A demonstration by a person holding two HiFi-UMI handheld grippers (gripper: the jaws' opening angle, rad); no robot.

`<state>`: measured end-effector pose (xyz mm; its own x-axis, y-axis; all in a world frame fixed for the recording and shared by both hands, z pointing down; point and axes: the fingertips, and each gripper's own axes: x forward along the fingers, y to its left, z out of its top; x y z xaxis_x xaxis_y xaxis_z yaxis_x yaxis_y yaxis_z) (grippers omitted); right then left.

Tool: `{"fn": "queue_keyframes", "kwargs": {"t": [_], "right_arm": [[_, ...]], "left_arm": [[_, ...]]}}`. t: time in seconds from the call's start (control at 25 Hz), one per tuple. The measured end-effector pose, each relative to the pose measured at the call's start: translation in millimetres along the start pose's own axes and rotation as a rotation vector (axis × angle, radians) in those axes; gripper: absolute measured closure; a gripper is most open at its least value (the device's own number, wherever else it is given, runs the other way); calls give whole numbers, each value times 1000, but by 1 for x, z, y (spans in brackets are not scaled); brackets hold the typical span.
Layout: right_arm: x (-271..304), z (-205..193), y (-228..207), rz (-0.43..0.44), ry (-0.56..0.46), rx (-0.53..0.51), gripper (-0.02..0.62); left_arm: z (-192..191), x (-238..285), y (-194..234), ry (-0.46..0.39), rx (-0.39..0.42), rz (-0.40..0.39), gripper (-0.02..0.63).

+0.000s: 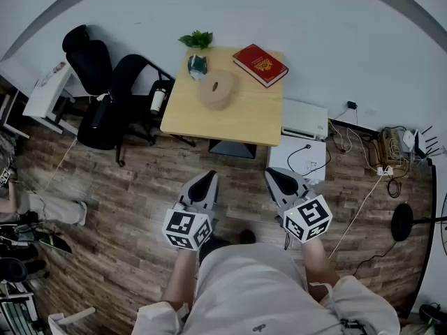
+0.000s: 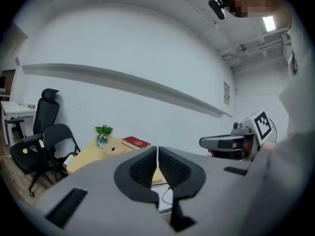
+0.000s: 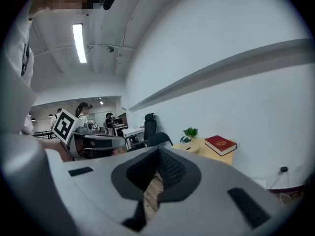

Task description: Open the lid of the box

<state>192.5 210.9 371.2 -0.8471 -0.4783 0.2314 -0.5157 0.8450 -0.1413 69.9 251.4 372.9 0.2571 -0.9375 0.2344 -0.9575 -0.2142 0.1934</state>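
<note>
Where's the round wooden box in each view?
Head view: box upper centre, on the table.
Left gripper view: box left of centre, below mid-height.
Right gripper view: box right of centre, below mid-height.
Shared landmark: red book beside it in all three.

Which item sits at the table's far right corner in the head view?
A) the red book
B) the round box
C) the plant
A: the red book lies at the far right corner of the table, while the plant stands at the far left corner and the round box sits nearer the middle.
</note>
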Motion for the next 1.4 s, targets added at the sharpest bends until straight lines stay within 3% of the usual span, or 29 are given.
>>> {"fn": "queue_keyframes", "kwargs": {"t": [0.48,0.68,1.08,1.28,1.4], "right_arm": [[-28,-9,16,-7,-2,-7,597],[-37,-11,23,-2,-1,-60,597],[-47,-37,26,-9,42,-3,592],[-44,-39,28,3,42,22,520],[-39,-43,28,13,41,44,464]], "left_arm": [[-10,-23,-22,3,-16,14,591],[-15,-28,-33,10,-13,12,591],[-35,-43,-41,35,-32,33,591],[-36,-45,-40,31,-19,26,582],[-40,-43,-39,49,-7,10,480]]}}
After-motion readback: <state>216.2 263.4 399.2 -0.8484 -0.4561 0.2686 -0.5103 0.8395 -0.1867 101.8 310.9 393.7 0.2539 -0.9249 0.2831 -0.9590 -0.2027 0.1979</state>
